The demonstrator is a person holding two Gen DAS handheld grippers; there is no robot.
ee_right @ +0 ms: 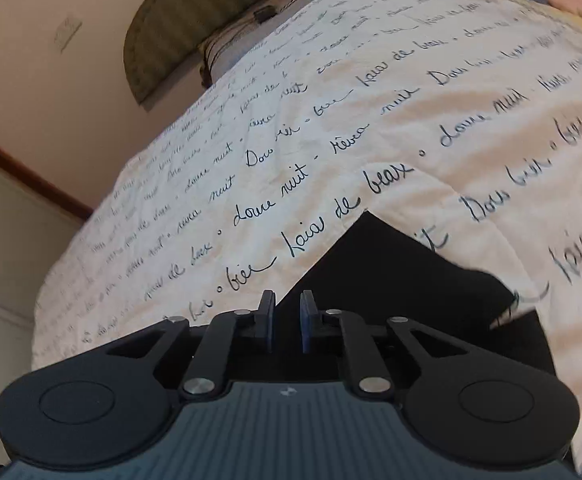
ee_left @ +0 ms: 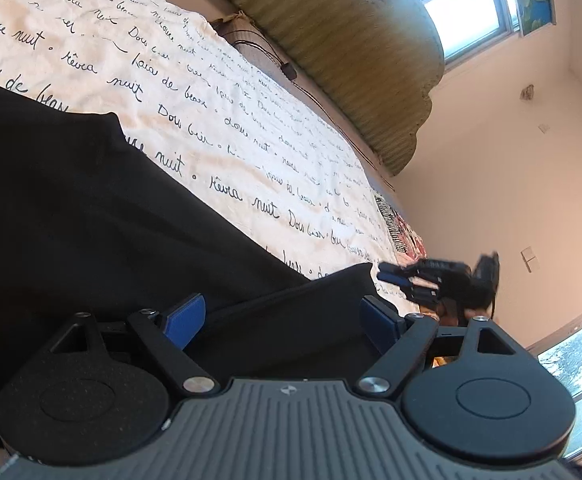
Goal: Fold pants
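Observation:
Black pants (ee_left: 91, 208) lie spread on a white bedspread printed with script. In the left wrist view my left gripper (ee_left: 281, 320) hovers over a folded edge of the pants. Its blue pads (ee_left: 183, 320) stand wide apart and press on nothing. Farther right in that view, my right gripper (ee_left: 389, 274) sits just past a pointed corner of the pants. In the right wrist view the right gripper (ee_right: 287, 320) has its pads a narrow gap apart. A black pants corner (ee_right: 391, 272) lies on the bed just beyond them, and no cloth is pinched.
The bedspread (ee_right: 371, 100) covers the whole bed. A green padded headboard (ee_left: 331, 40) and a dark cable with a plug (ee_left: 289, 70) run along the far side. Patterned cloth (ee_left: 403, 236) lies at the bed's edge. A window (ee_left: 467, 4) is set in the pale wall.

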